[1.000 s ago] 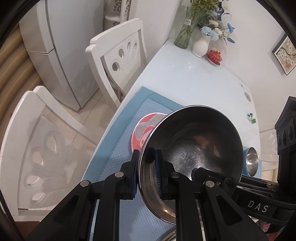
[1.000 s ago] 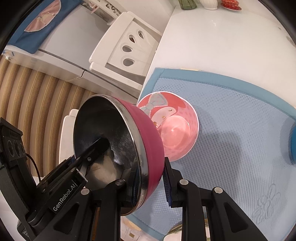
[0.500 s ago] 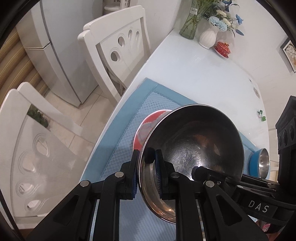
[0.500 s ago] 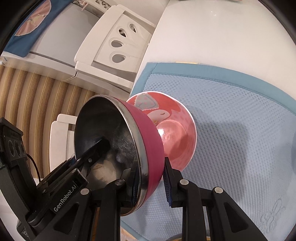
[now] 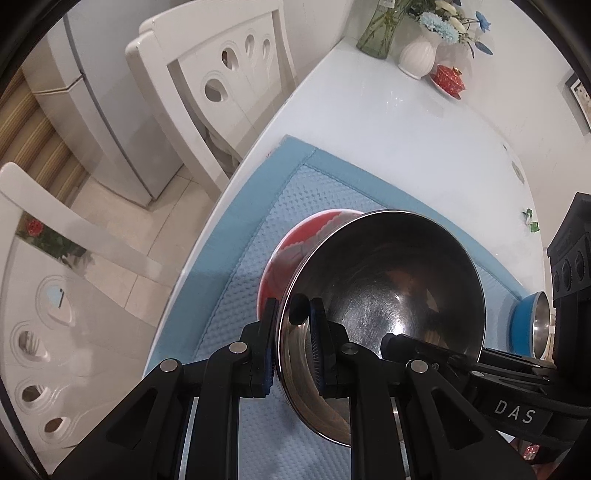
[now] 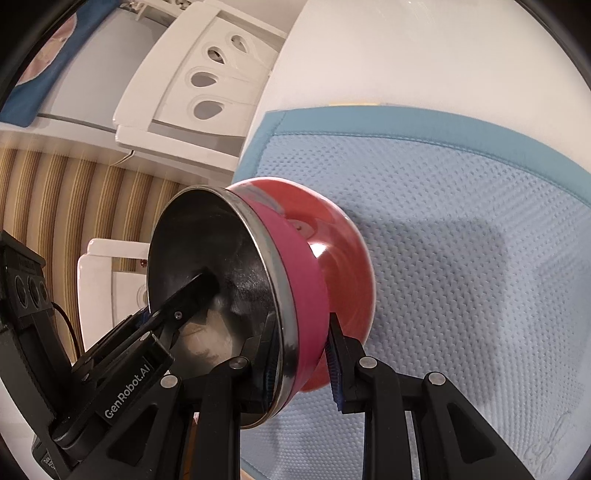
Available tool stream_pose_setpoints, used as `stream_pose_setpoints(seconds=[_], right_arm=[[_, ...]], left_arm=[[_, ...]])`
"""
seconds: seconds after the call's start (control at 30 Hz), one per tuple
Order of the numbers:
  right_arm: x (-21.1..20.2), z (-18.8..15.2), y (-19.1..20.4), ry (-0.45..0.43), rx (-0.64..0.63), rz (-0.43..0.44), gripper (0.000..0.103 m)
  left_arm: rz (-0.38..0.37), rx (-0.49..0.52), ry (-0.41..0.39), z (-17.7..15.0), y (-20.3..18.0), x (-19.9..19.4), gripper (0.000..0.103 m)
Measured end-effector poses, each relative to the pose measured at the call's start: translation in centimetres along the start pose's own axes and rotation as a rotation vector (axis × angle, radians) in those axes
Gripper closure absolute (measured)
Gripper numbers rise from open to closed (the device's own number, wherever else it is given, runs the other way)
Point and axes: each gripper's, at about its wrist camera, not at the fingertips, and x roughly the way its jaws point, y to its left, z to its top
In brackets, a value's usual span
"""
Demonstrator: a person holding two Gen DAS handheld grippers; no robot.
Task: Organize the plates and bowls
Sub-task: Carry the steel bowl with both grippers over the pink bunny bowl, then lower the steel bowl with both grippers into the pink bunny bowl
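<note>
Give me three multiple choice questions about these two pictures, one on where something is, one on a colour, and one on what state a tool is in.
1. Where does the white vase stand?
A. On the floor by the chair
B. At the far end of the table, beside the glass vase of flowers
C. On the blue mat

2. What colour is the outside of the steel-lined bowl being carried?
A. Pink
B. Green
C. Yellow

3. How is the left tool set?
A. Wide open above the mat
B. Closed on nothing
C. Closed on the bowl's rim

Answers: 1 B, the left view shows it next to the glass vase at the table's far end. 2 A, the right view shows its pink outer wall. 3 C, one finger sits inside the rim and one outside; the right tool grips the opposite side likewise.
</note>
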Motion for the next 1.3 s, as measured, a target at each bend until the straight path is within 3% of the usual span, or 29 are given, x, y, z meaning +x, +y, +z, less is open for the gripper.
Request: stream_pose_setpoints(seconds=[0.67, 0.8, 1.3], right_arm=[[-0.1, 0.2, -0.4, 0.002, 0.024, 0.019, 0.076], [-0.7, 0.2, -0.9, -0.021, 0.031, 0.009, 0.070], [-1.6, 0.0, -0.7, -0.038, 0.029, 0.018, 0.069]], left_arm=[[-0.052, -0.007, -0.014, -0.1, 0.7, 0.5, 0.090], [-0.043, 0.006, -0.023, -0.2, 0.6, 0.3, 0.090], [-0.040, 0.006, -0.035, -0.5, 0.6, 0.1, 0.090]])
